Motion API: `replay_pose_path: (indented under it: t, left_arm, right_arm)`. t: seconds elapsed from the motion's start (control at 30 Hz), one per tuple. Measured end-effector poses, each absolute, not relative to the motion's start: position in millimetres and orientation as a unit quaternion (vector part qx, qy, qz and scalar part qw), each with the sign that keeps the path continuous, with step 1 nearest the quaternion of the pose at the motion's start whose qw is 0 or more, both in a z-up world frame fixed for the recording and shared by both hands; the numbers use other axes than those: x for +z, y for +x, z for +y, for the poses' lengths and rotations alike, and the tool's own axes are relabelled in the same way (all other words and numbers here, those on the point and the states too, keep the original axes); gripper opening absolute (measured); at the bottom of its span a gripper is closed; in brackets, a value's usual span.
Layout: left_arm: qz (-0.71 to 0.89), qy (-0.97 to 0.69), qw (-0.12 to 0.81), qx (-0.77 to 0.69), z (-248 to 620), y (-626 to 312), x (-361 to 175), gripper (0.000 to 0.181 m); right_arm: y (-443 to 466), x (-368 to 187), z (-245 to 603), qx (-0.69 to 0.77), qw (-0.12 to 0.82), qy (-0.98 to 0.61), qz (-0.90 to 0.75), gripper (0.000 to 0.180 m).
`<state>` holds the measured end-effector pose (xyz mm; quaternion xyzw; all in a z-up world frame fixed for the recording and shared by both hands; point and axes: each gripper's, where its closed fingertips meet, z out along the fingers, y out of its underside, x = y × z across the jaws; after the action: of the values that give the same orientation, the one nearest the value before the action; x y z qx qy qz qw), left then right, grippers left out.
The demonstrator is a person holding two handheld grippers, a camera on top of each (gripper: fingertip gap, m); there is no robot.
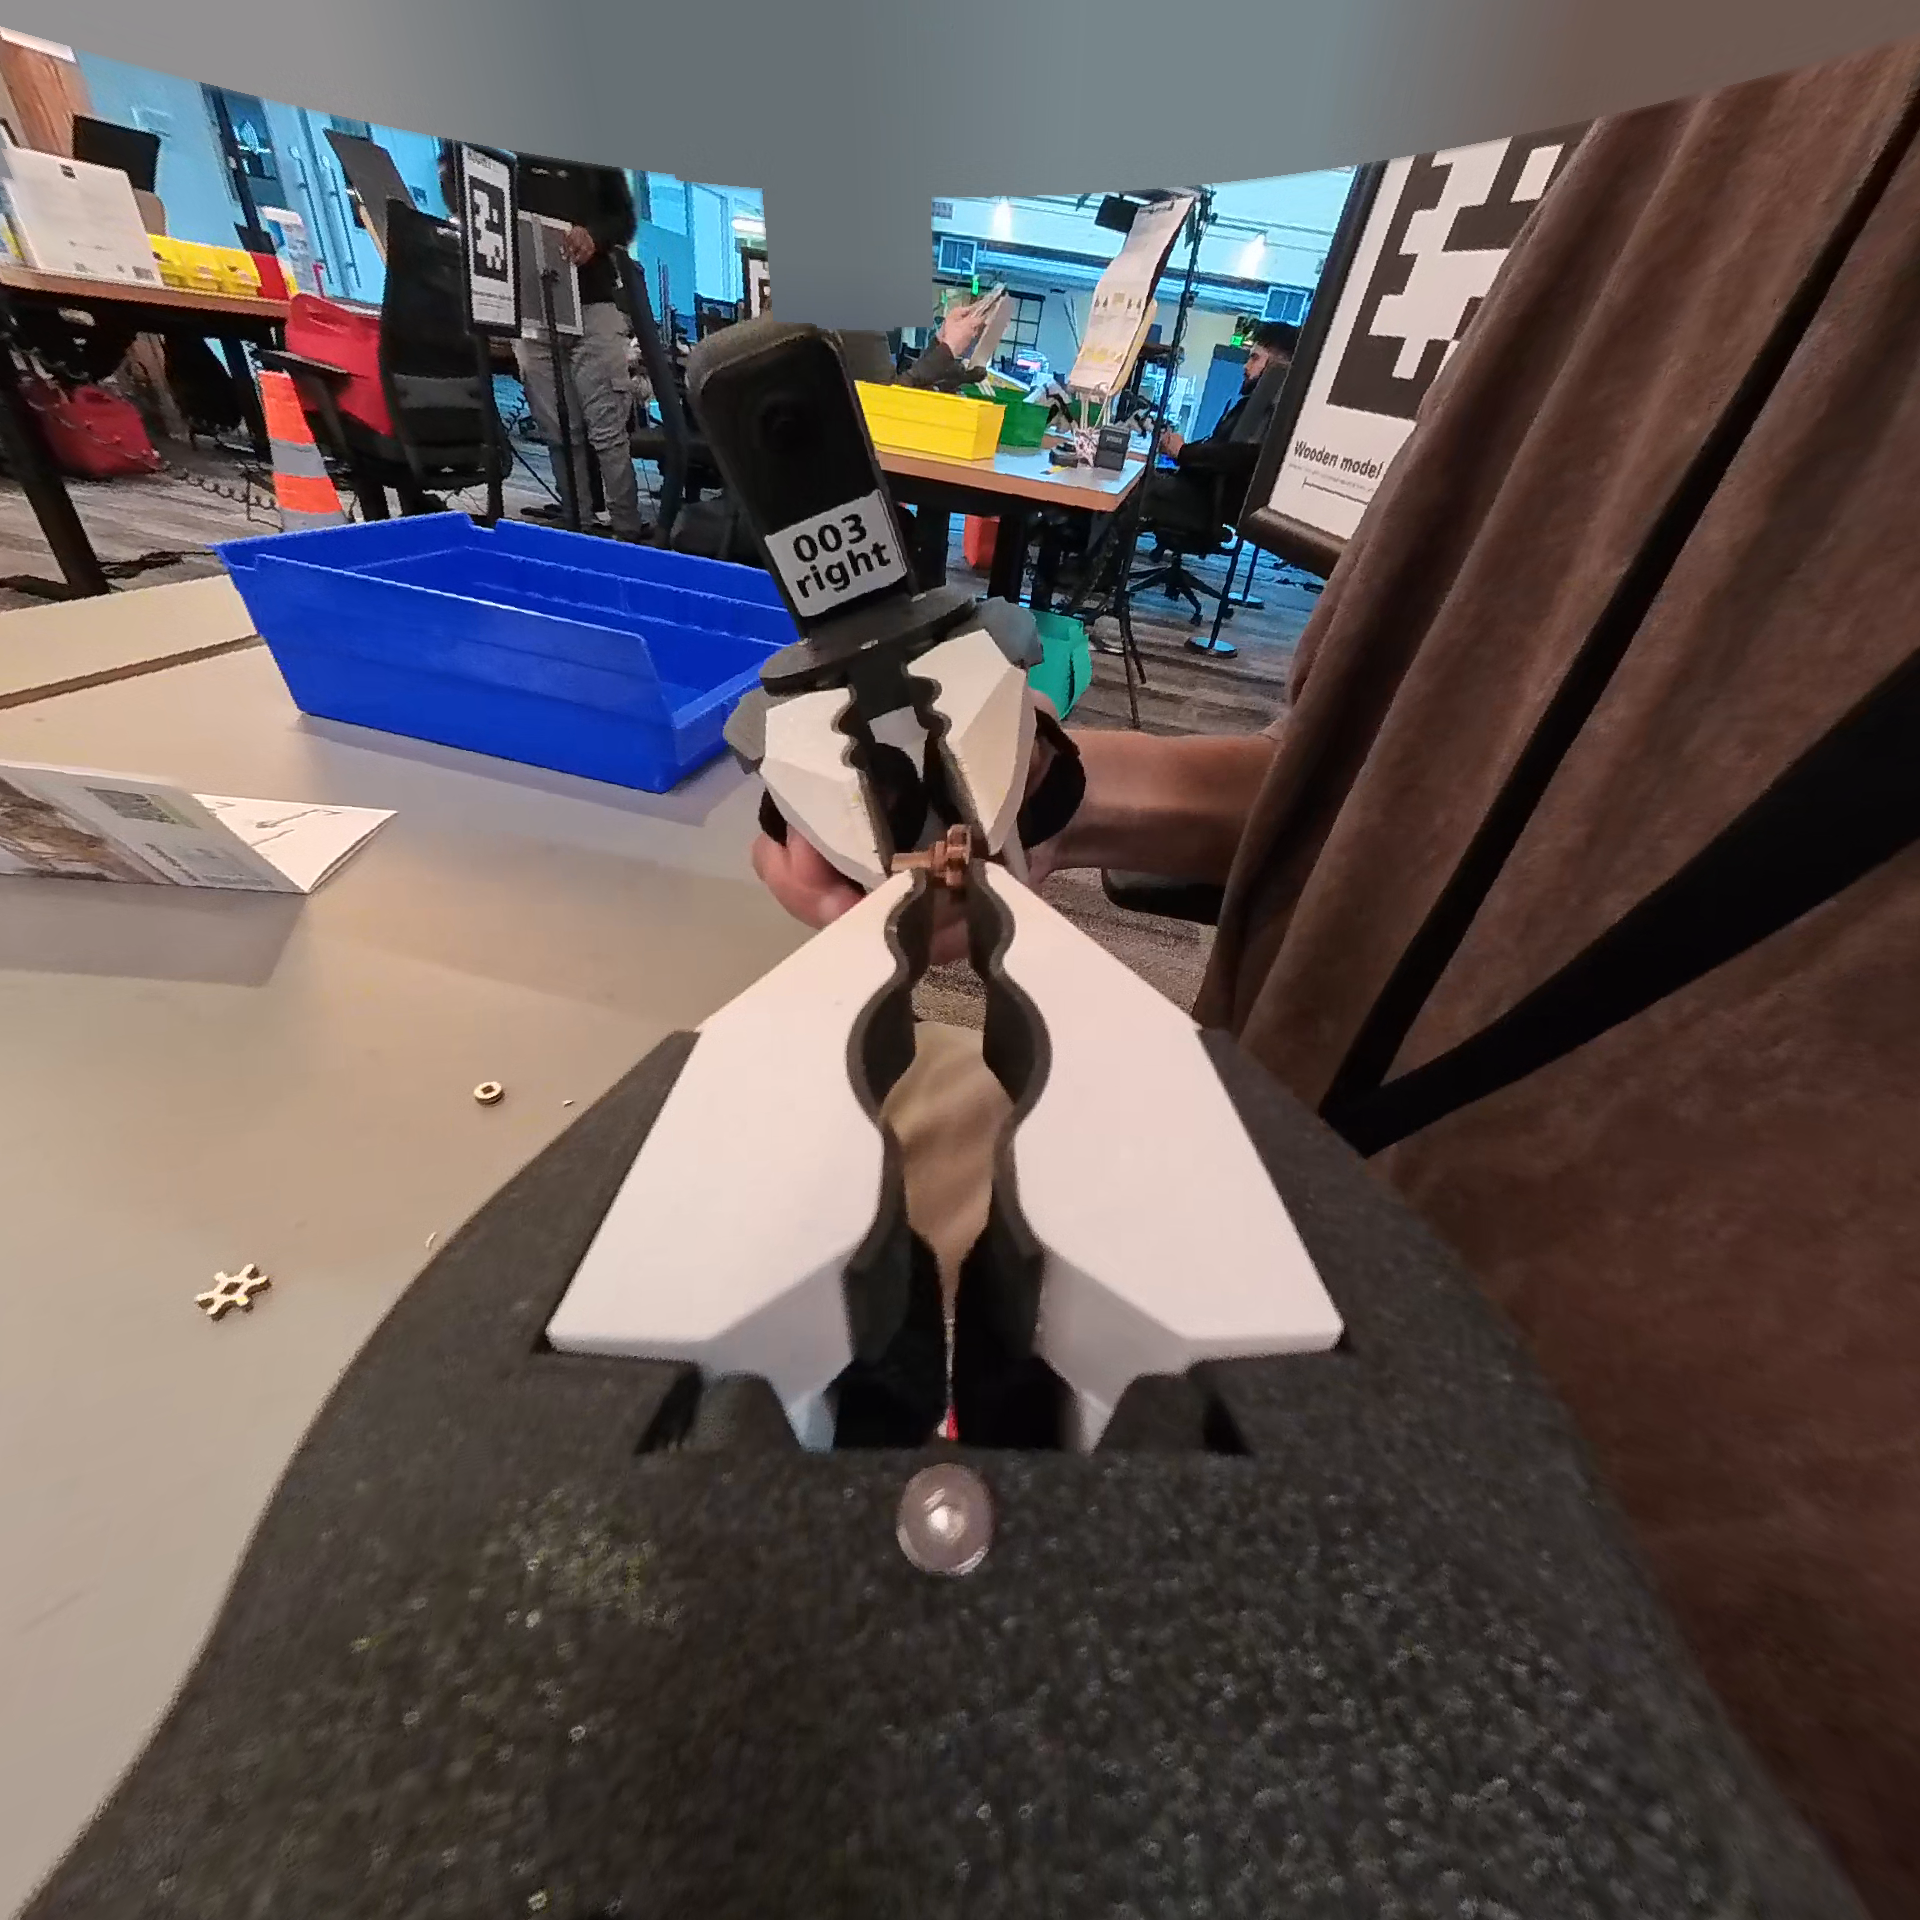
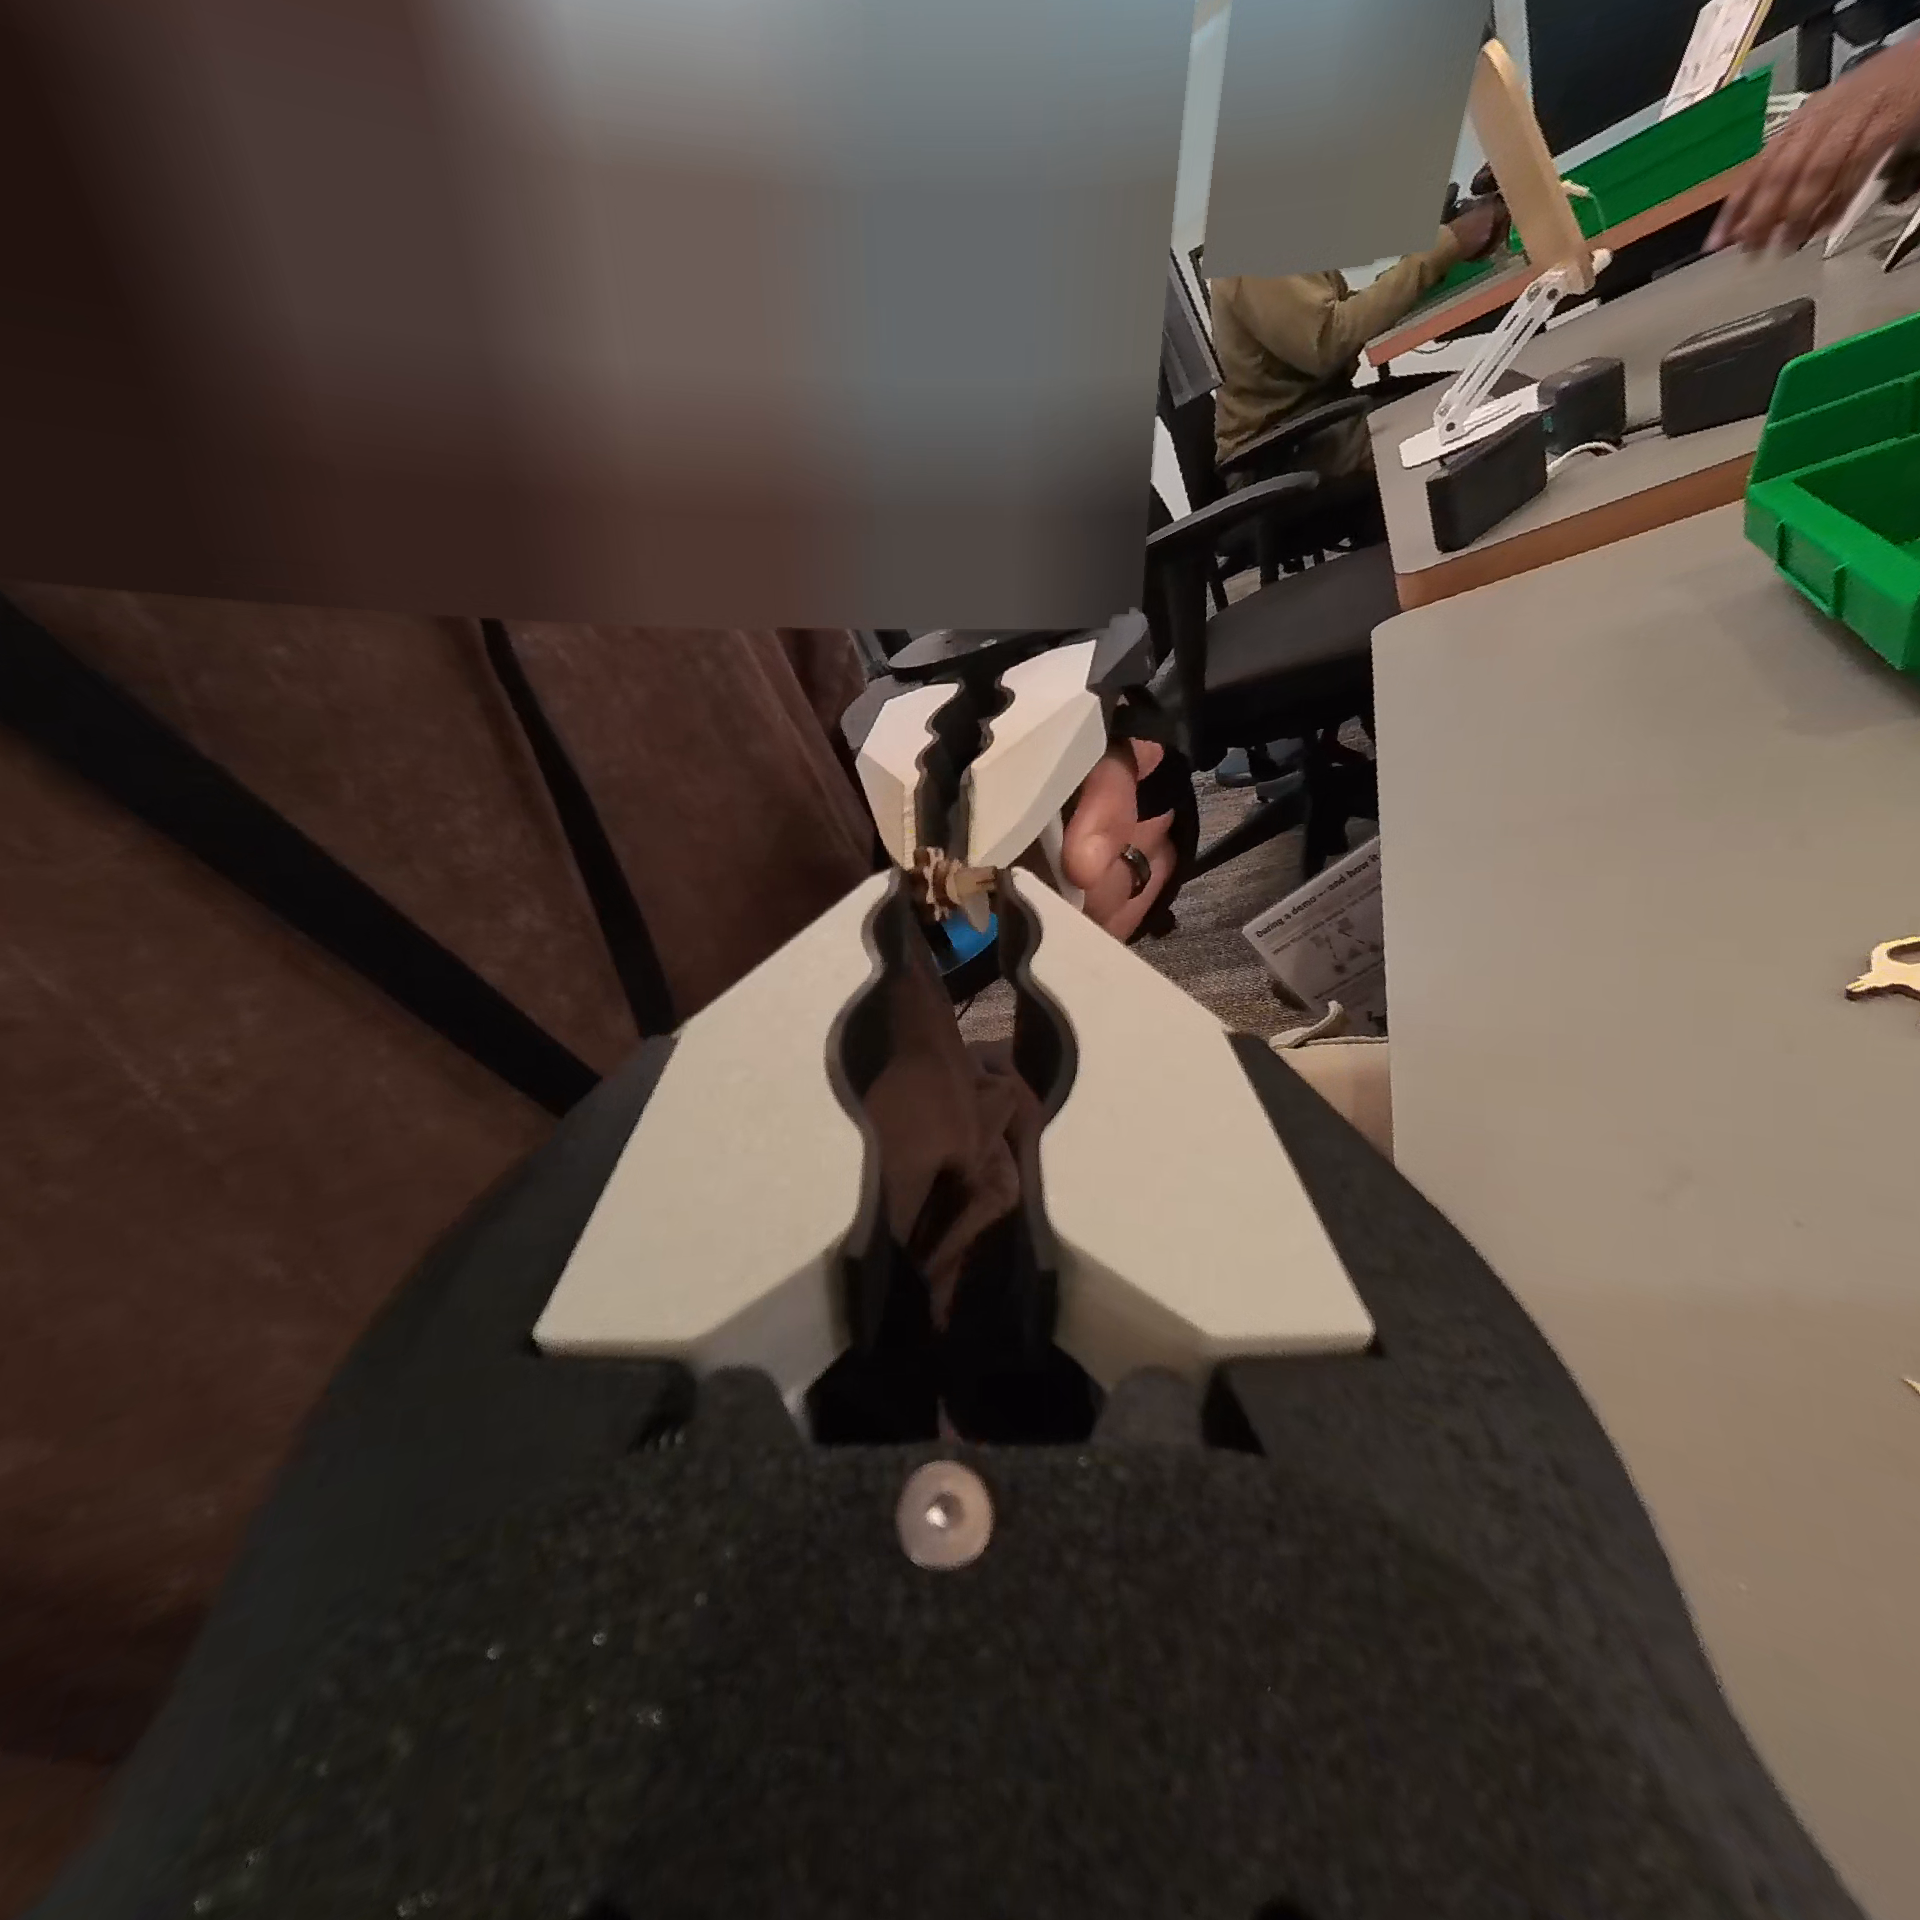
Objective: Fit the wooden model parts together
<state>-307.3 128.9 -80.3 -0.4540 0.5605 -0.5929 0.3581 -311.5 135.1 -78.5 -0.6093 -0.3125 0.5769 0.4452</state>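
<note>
My two grippers meet tip to tip in the air beside the table edge, in front of a person in brown clothing. A small wooden piece, a toothed wheel on a short peg (image 1: 943,858), sits pinched where the tips meet; it also shows in the right wrist view (image 2: 940,878). My left gripper (image 1: 935,881) is shut on it from the near side, and the right gripper (image 1: 928,847) is shut on it from the far side. In the right wrist view my right gripper (image 2: 945,888) faces the left gripper (image 2: 951,854). Which part each one holds I cannot tell.
On the grey table (image 1: 312,1039) lie a cross-shaped wooden piece (image 1: 233,1291), a small wooden ring (image 1: 488,1092), a folded leaflet (image 1: 156,831) and a blue bin (image 1: 499,634). Another wooden piece (image 2: 1886,982) and a green bin (image 2: 1849,499) show in the right wrist view. Less than 4 cm separates the two grippers' tips.
</note>
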Motion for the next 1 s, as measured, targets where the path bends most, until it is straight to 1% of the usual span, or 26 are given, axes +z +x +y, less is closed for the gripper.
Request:
replay_pose_path:
  t: [0.43, 0.83, 1.0]
  left_arm:
    - [0.566, -0.450, 0.359, -0.590, 127.2, -307.2, -80.8, 0.004]
    - [0.566, -0.450, 0.354, -0.594, 127.7, -308.3, -80.9, 0.003]
    - [0.568, -0.454, 0.367, -0.580, 130.7, -307.9, -81.4, 0.003]
  right_arm:
    - [-310.6, -80.6, 134.6, 0.586, 0.433, -0.610, -0.312, 0.014]
    - [-311.4, -78.0, 134.4, 0.620, 0.402, -0.611, -0.284, 0.015]
    - [-310.0, -79.4, 139.7, 0.614, 0.407, -0.617, -0.276, 0.017]
